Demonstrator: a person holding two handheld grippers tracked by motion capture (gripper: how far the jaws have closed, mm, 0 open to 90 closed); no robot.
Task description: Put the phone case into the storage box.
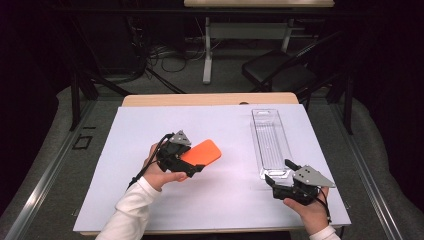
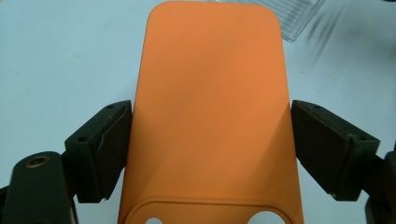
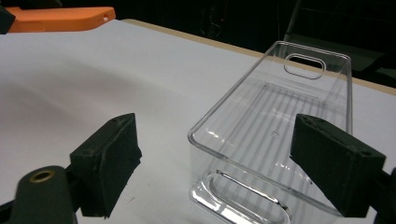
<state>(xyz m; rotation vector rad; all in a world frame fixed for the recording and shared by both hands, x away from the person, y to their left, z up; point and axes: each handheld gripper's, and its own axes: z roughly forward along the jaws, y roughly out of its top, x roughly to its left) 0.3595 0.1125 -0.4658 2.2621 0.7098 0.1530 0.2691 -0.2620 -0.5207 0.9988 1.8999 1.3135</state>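
Surface: white sheet [image 1: 150,200] laid over a wooden table [image 1: 210,99], light wood edge exposed along the far side. Sheet clean and flat.

Left gripper [image 1: 192,161] held in the left hand [image 1: 159,172], left of centre on the sheet. Jaws closed against the two long edges of an orange phone case [image 1: 201,152], lifted off the sheet and tilted, rounded end pointing toward the tray. In the left gripper view, case [image 2: 212,112] spanning the full gap between the black jaws, with cut-outs at its near end.

Clear plastic tray [image 1: 270,142] lying lengthwise at right of the sheet, handle slots at both ends, ribbed floor.

Right gripper [image 1: 281,176] held in the right hand [image 1: 311,210] at the tray's near end. Jaws spread wide apart, gripping nothing; in the right gripper view, tray [image 3: 280,126] between and beyond them.

Room: dark. Grey floor, black chair [image 1: 280,70] and white desk leg [image 1: 207,50] behind the table, cables [image 1: 165,55] on the floor at far left.
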